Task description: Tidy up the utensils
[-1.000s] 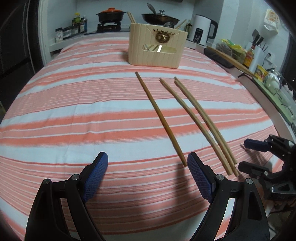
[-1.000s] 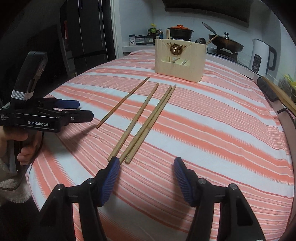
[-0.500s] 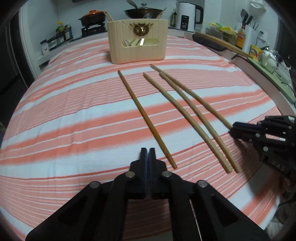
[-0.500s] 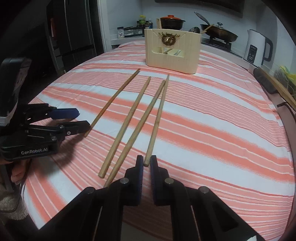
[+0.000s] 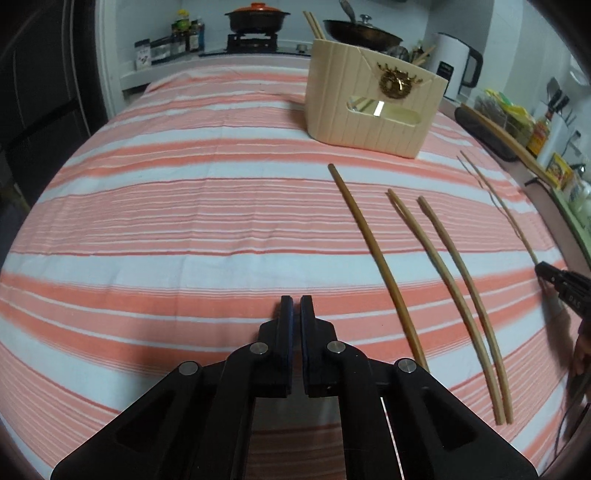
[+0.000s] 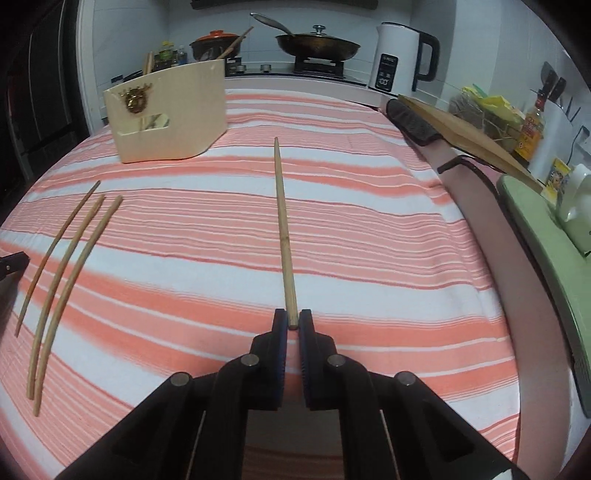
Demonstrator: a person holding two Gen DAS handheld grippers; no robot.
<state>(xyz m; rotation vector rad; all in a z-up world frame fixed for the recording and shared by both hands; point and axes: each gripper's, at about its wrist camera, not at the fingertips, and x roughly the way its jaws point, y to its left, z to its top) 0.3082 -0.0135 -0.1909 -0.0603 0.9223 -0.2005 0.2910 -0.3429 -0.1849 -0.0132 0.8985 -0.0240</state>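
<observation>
My right gripper [image 6: 292, 320] is shut on the thick end of a wooden chopstick [image 6: 283, 229], held above the striped cloth and pointing away from me. It also shows at the right of the left wrist view [image 5: 495, 199]. Three chopsticks [image 5: 436, 258] lie on the cloth right of my left gripper [image 5: 294, 306], which is shut and empty. They also show at the left of the right wrist view [image 6: 62, 266]. The cream utensil holder [image 5: 369, 107] stands at the far side, also seen in the right wrist view [image 6: 170, 114], with chopsticks inside.
The table [image 5: 166, 221] carries an orange-and-white striped cloth. A white kettle [image 6: 399, 59], a pan [image 6: 317, 46] and an orange pot [image 5: 256, 16] stand on the counter behind. A wooden board [image 6: 465, 133] and bottles line the right edge.
Both grippers closed over the last second. My right gripper took one chopstick and lifted it off to the right, away from the other three. My left gripper shifted left, shut on nothing.
</observation>
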